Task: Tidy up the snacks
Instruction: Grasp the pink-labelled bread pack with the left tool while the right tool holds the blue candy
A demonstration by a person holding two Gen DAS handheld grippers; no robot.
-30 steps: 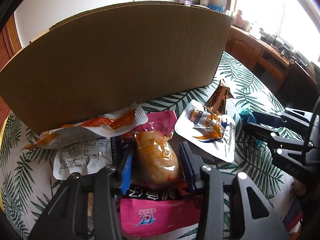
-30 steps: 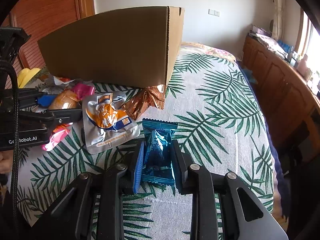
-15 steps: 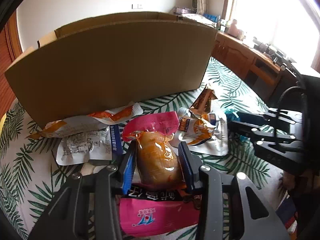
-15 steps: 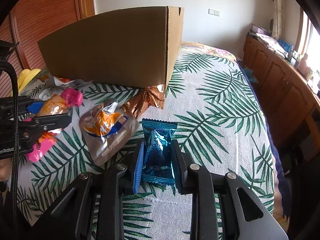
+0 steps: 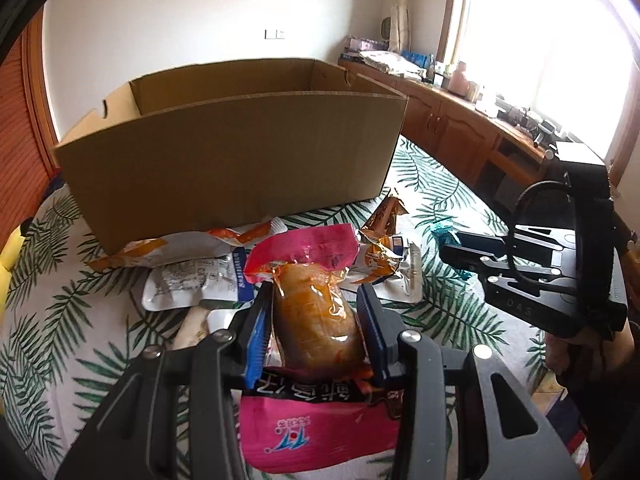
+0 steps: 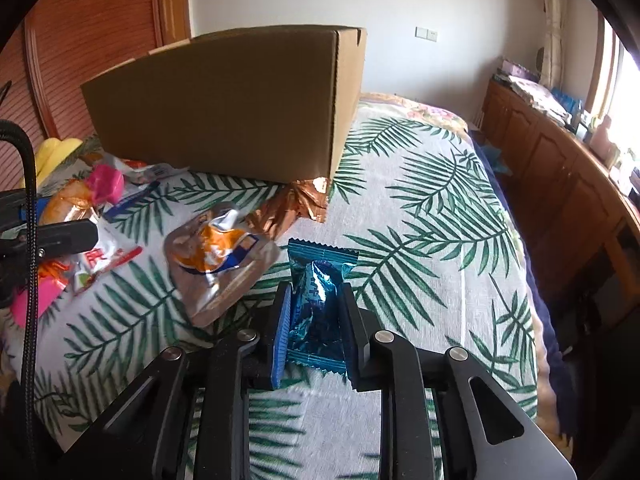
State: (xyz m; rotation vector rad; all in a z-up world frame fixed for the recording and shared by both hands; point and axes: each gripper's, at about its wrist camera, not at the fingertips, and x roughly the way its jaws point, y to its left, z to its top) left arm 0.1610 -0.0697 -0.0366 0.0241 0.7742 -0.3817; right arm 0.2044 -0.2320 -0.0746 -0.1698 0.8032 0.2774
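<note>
My left gripper (image 5: 316, 332) is shut on a pink-and-clear packet with an orange-brown snack (image 5: 316, 312) and holds it above the other packets, in front of the open cardboard box (image 5: 228, 160). My right gripper (image 6: 314, 320) is shut on a blue foil packet (image 6: 318, 300), raised over the leaf-print cloth (image 6: 420, 208). In the right wrist view the box (image 6: 224, 108) stands ahead to the left, and the left gripper with its packet (image 6: 76, 204) is at the left edge. In the left wrist view the right gripper's body (image 5: 540, 272) is at the right.
Loose packets lie on the cloth before the box: a silver-orange pouch (image 6: 220, 256), a copper foil packet (image 6: 296, 200), white packets (image 5: 188, 284) and an orange-white one (image 5: 180, 244). A wooden cabinet (image 6: 560, 168) runs along the right. A yellow object (image 6: 52, 152) lies at the left.
My left gripper has lifted the pink packet up off the pile; the box's open top now shows. My right gripper has risen slightly with the blue packet. The silver-orange pouch has shifted and crumpled.
</note>
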